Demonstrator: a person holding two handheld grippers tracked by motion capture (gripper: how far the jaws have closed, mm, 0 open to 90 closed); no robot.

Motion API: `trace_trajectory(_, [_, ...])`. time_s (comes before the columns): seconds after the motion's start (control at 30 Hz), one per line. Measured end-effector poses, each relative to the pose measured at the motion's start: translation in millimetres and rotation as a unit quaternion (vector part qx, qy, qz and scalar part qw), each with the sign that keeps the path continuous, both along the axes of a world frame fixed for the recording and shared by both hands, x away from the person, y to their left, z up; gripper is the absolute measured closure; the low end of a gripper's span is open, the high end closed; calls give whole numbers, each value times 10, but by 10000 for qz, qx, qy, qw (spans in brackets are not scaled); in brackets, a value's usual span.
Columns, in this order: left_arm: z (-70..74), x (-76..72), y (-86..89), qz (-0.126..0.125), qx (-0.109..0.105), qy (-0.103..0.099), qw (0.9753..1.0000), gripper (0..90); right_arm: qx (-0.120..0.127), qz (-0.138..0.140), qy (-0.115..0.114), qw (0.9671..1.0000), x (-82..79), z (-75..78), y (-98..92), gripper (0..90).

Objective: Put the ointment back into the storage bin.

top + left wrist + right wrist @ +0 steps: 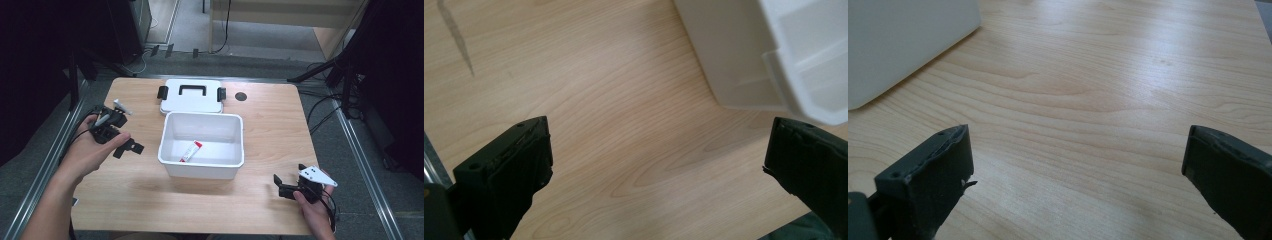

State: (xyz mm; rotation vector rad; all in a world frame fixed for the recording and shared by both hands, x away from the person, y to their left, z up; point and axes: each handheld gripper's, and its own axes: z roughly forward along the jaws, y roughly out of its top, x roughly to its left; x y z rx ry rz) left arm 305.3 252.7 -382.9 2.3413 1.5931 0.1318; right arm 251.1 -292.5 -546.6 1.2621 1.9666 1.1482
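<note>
Grey floor and dark stands surround my light wooden table (pixel 270 125). At its middle stands an open white rectangular plastic box (pixel 202 168); one small red-and-white tube (pixel 191 151) lies flat on the box floor, slanted, nothing else inside. Behind the box, touching its far rim, the white flat lid with black handle and black side clips (pixel 191 95) lies near the far edge. A small dark round hole (pixel 241 96) sits right of the lid.

My left gripper (pixel 128 147) hovers near the left edge, jaws spread wide and holding nothing; the left gripper view shows the box wall just beyond one jaw. My right gripper (pixel 285 187) sits near the front right corner, jaws wide apart, empty. Bare wood lies open right of the box and along the front edge.
</note>
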Motion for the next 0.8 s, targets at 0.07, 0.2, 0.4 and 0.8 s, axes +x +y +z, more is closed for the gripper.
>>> trace_trajectory(0.07, [-60, -59, 119, 174, -83, -99, 9998, 0, -5, -5, 11, 10000, 2, 0, 0, 2])
trace_trajectory(0.2, [-231, -198, 350, 464, -149, -178, 9987, 0, -30, -13, 27, 10000, 5, -1, 3, 2])
trace_trajectory(0.4, [-536, -415, 628, 867, -224, -284, 9956, 0, -79, -45, 60, 9999, 8, -3, 12, 2])
trace_trajectory(0.8, [-1200, -878, 924, 1676, -489, -1181, 9775, 0, -174, -66, 60, 9998, 12, -4, 27, 2])
